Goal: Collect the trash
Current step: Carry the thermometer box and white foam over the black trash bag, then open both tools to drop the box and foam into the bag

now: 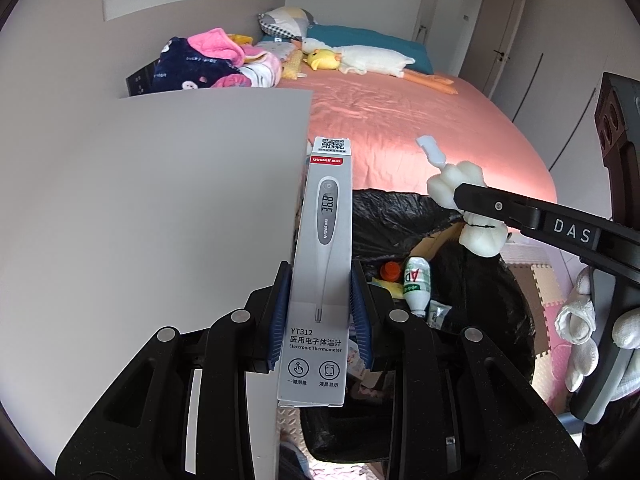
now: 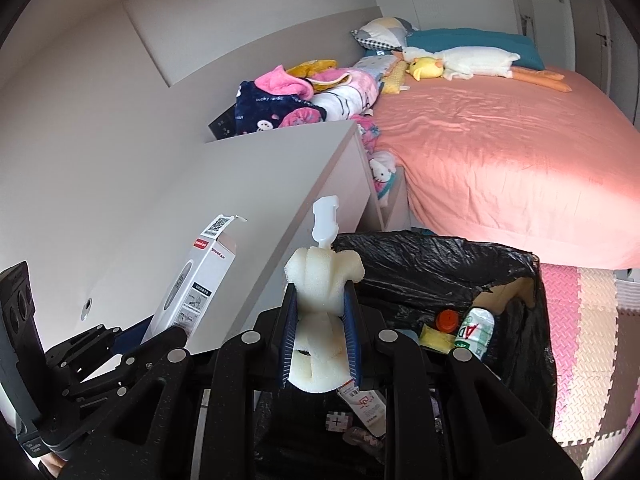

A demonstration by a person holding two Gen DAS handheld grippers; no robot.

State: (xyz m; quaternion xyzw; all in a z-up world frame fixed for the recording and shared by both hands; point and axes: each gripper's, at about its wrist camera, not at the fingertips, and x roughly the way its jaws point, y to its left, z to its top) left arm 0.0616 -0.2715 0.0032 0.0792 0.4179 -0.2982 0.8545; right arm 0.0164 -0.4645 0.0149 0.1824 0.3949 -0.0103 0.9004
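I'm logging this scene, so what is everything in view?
thermometer box: one, grey-white, in left grip
sponge brush head: one, cream, in right grip
trash bin: one, black-lined, beside bed
bottle: one, white-green, inside bin
cabinet: one, grey, left of bin
bed: one, salmon sheet, behind
plush goose: one, white, on bed
left hand-held gripper: black, blue pads
right hand-held gripper: black, blue pads
gloved hand: white, right edge

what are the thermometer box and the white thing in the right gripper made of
Thermometer box: looks like thin printed cardboard, smooth finish, with sharp folded edges and an open flap.
White thing: looks like soft, porous matte foam, pinched in by the pads; its stem seems hard plastic.
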